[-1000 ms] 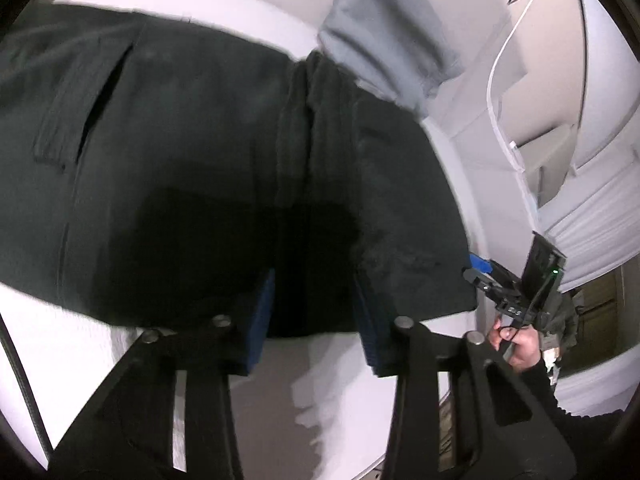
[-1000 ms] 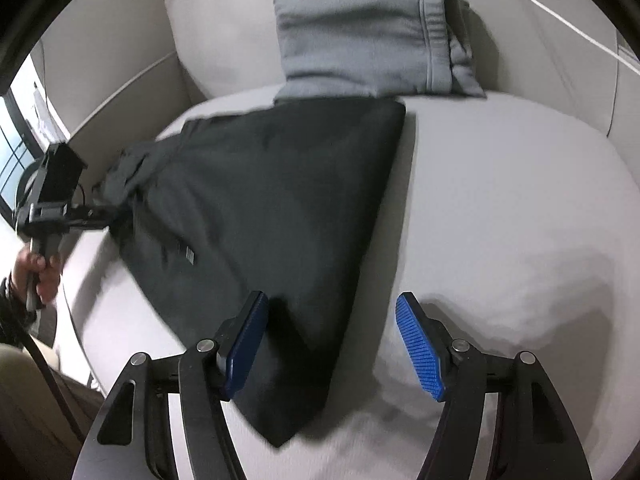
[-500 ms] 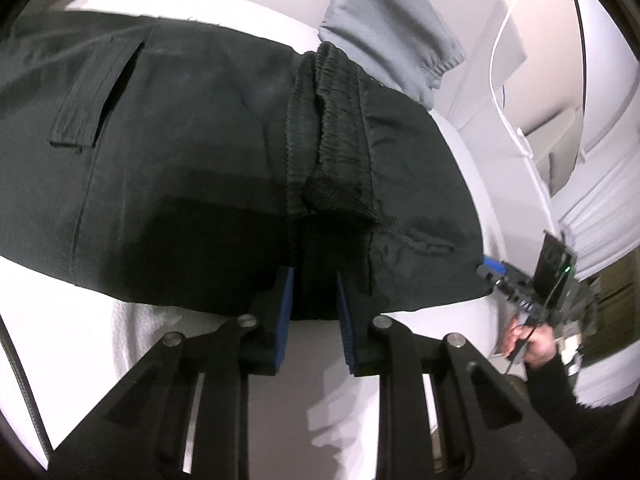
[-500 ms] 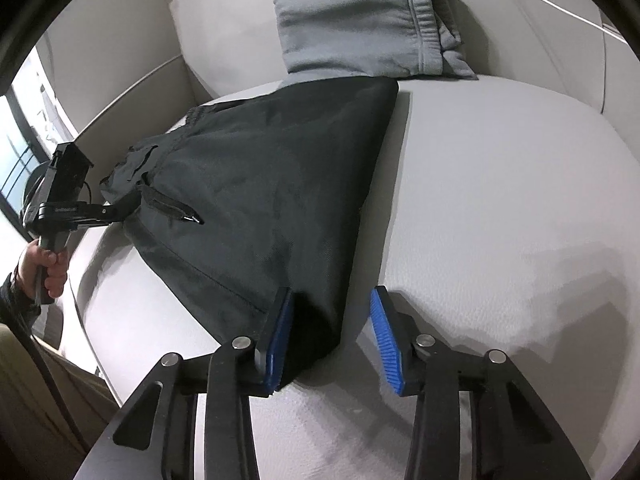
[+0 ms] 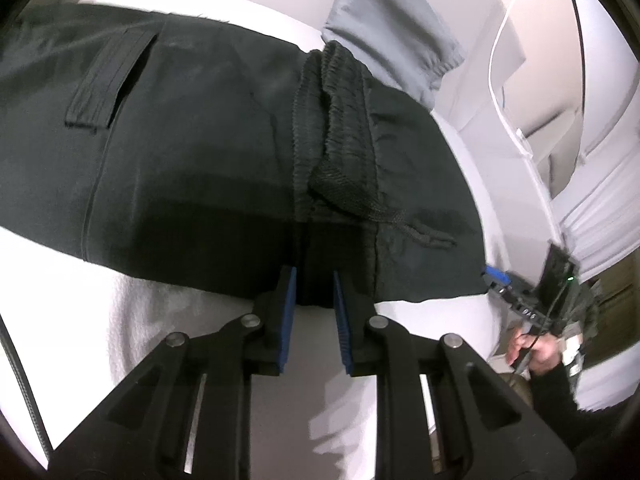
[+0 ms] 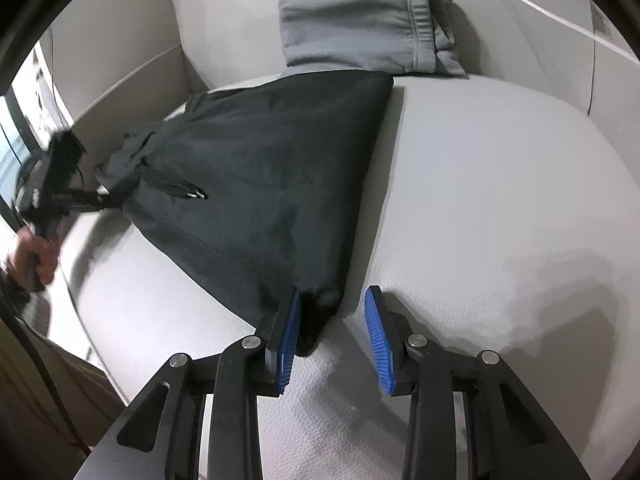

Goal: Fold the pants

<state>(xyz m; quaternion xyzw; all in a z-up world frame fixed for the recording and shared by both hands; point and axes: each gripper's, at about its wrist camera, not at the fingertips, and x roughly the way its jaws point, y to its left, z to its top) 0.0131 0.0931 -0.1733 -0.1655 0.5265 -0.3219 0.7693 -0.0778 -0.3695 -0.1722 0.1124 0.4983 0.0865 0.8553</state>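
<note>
My left gripper (image 5: 314, 280) pinched the waistband of the black pants (image 5: 192, 168) on the white cushion (image 6: 500, 184) — my right gripper (image 6: 332, 312) was open around their near corner.

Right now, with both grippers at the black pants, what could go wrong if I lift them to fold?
1. The right gripper is open; only one pad touches the hem corner of the black pants, so that end may stay behind.
2. The left gripper pinches only the waistband edge; it may slip.
3. The loose drawstring could get folded inside.
4. The grey garment touches the pants and might get dragged.
</note>
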